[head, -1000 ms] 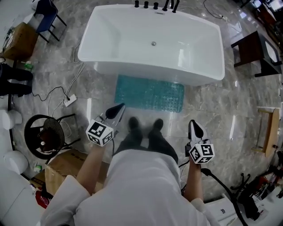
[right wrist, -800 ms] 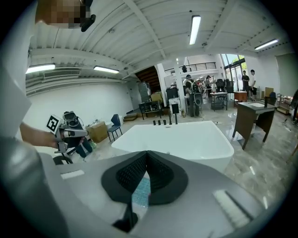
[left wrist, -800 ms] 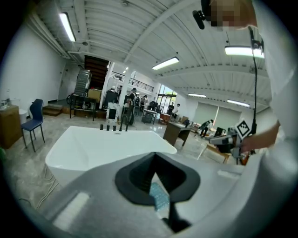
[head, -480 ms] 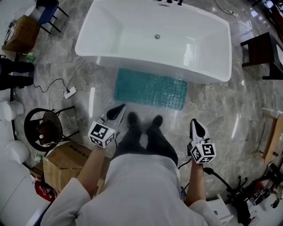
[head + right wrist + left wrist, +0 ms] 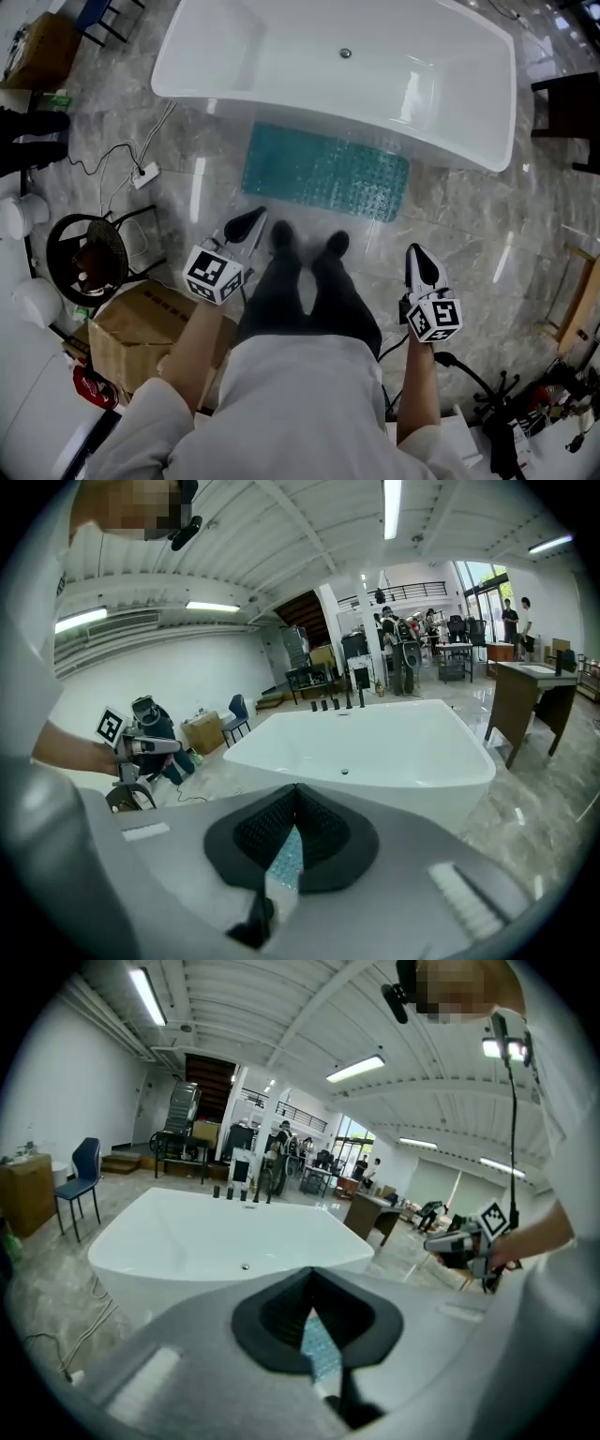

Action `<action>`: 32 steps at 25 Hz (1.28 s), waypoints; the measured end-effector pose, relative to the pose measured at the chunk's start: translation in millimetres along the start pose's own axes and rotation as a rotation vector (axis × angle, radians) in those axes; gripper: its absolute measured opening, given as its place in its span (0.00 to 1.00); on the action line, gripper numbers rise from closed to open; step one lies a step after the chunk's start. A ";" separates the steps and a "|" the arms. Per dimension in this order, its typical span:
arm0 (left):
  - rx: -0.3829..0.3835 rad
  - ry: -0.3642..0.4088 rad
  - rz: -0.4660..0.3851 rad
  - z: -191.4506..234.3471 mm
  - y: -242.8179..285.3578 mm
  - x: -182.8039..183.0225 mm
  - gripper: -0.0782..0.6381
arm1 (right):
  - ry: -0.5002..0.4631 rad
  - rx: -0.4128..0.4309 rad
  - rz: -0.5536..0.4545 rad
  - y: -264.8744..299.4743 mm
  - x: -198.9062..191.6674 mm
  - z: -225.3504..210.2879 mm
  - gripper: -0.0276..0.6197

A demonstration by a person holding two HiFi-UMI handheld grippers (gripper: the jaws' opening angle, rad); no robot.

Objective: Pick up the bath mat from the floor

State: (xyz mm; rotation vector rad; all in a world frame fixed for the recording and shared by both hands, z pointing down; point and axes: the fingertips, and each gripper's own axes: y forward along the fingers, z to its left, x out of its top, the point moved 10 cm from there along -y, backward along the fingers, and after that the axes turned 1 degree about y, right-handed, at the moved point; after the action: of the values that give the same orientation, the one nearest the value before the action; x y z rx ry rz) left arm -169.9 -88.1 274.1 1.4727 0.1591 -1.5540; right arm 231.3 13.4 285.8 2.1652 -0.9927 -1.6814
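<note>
A teal bath mat (image 5: 324,172) lies flat on the marble floor, right against the front of the white bathtub (image 5: 281,56). My left gripper (image 5: 247,223) hangs shut and empty above the floor, just short of the mat's near left corner. My right gripper (image 5: 419,265) is also shut and empty, off the mat's near right corner. In the left gripper view the jaws (image 5: 312,1321) are closed with a sliver of the mat (image 5: 321,1356) seen past them. The right gripper view shows closed jaws (image 5: 292,827) and the mat (image 5: 285,857) beyond.
The person's dark shoes (image 5: 307,246) stand just short of the mat. A black fan (image 5: 86,269) and a cardboard box (image 5: 141,328) sit at the left, with a power strip and cable (image 5: 143,173) on the floor. Dark furniture (image 5: 570,103) stands at the right.
The view has shifted forward: tub and mat sit lower and closer in the head view. Both grippers stay shut and hold about the same place beside the person's legs.
</note>
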 end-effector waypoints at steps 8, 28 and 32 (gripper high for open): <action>0.038 -0.006 0.007 35.4 27.7 -42.4 0.11 | 0.004 -0.025 0.022 45.2 -34.5 -21.4 0.05; 0.110 0.007 0.058 142.9 141.3 -207.8 0.11 | 0.049 -0.110 0.044 194.6 -179.9 -121.7 0.05; 0.157 0.040 0.059 170.6 161.4 -241.5 0.11 | 0.029 -0.095 0.065 222.8 -212.5 -146.4 0.06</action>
State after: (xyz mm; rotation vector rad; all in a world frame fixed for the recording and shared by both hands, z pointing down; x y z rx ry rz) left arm -223.5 -159.3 599.0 1.6168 0.0166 -1.5179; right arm 259.5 -51.6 619.3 2.0690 -0.9443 -1.6293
